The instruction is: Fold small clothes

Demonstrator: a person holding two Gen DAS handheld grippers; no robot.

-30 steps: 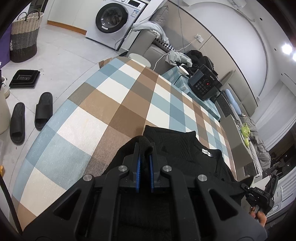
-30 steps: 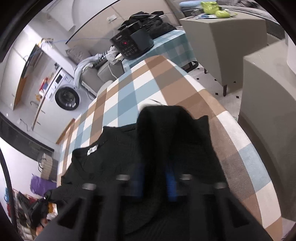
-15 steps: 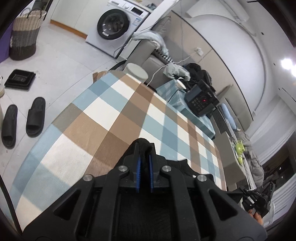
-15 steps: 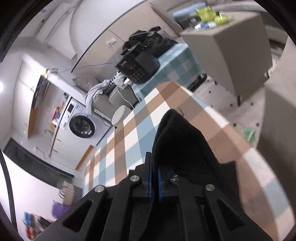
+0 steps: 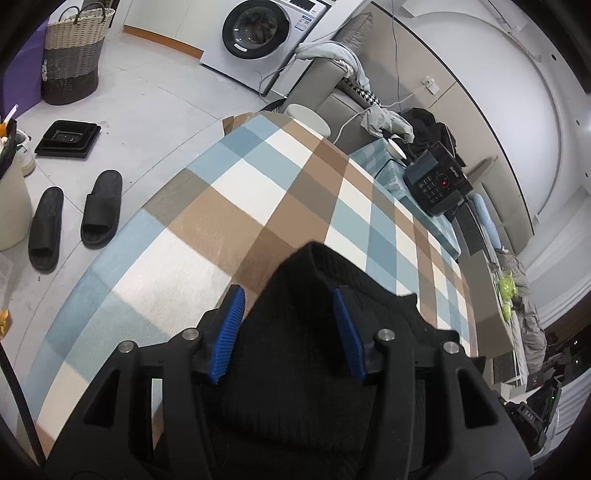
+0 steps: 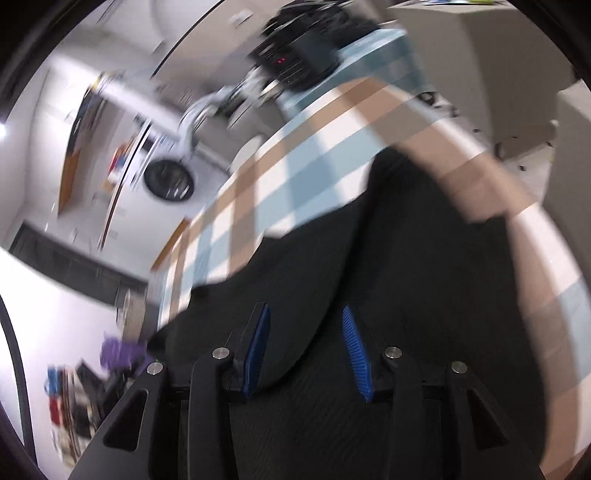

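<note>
A black knit garment (image 5: 314,354) lies on the checked tablecloth (image 5: 236,192), its folded edge pointing away from me. My left gripper (image 5: 290,306) is open, its blue pads on either side of the fabric, which lies loose between them. In the blurred right wrist view the same black garment (image 6: 406,258) spreads over the table. My right gripper (image 6: 304,326) is open just above it and holds nothing.
Black slippers (image 5: 74,218), a black tray (image 5: 68,138) and a woven basket (image 5: 72,55) are on the floor to the left. A washing machine (image 5: 258,33) stands at the back. A black device (image 5: 436,181) sits on a side table beyond the table's far end.
Both grippers were shut on the black garment and have opened, letting it go onto the table. The right gripper is moving fast; its view is blurred.
</note>
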